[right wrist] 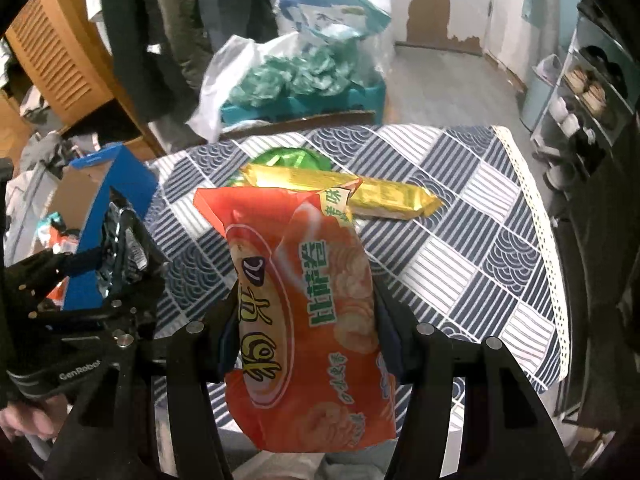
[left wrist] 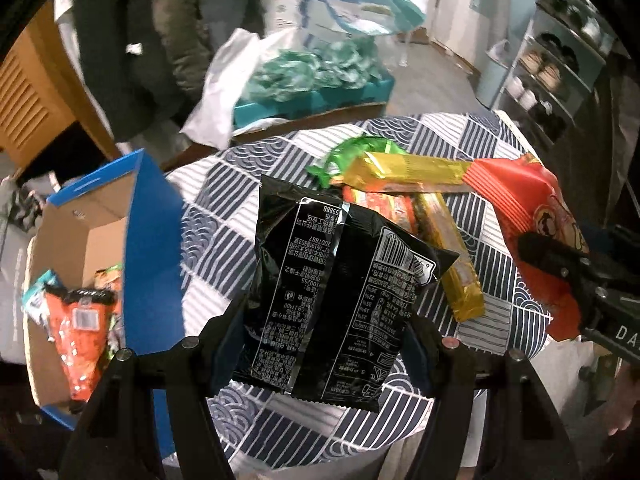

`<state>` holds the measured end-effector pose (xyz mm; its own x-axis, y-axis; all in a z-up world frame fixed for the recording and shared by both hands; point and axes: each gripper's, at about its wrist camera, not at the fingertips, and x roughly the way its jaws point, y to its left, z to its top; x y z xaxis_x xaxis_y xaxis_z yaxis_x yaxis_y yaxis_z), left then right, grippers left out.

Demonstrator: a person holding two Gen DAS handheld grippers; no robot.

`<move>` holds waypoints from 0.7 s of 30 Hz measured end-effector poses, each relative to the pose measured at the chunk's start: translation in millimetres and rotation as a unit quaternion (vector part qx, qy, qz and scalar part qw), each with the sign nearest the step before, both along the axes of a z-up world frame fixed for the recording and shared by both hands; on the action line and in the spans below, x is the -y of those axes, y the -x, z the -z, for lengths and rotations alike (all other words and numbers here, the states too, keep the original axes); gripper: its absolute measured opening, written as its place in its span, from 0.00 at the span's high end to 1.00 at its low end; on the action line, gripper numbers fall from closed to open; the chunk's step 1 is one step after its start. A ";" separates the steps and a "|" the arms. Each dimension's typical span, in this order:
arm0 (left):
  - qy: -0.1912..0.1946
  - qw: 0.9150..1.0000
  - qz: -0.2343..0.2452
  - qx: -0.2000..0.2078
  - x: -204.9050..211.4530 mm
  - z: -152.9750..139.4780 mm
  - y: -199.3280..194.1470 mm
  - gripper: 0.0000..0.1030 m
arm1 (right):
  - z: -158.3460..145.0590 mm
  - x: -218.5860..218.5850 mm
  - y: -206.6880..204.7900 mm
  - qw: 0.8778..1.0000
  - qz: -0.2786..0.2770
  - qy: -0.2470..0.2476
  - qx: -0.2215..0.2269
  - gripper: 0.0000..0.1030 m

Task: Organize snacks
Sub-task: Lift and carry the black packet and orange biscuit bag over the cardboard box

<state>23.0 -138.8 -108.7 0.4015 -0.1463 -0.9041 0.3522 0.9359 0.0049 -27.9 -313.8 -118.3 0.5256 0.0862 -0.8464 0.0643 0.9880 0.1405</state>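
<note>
Patterned tabletop (left wrist: 248, 168); the open cardboard box (left wrist: 100, 216) lies left, nearest the left gripper (left wrist: 332, 320) pinching the black snack bag (left wrist: 320, 280); the right gripper (right wrist: 308, 332) pinches the orange chip bag (right wrist: 304, 320).

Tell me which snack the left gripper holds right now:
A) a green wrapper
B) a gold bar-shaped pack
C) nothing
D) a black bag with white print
D: in the left wrist view, the black bag hangs pinched in the left gripper, lifted above the patterned tablecloth.

Dim, fisheye-warped, blurred at edges
</note>
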 end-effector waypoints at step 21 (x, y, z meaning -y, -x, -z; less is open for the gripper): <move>0.001 0.996 -0.085 0.033 -107.8 -36.1 -6.4 0.32 | -32.9 -112.1 -27.9 0.996 -0.088 0.007 0.018 0.44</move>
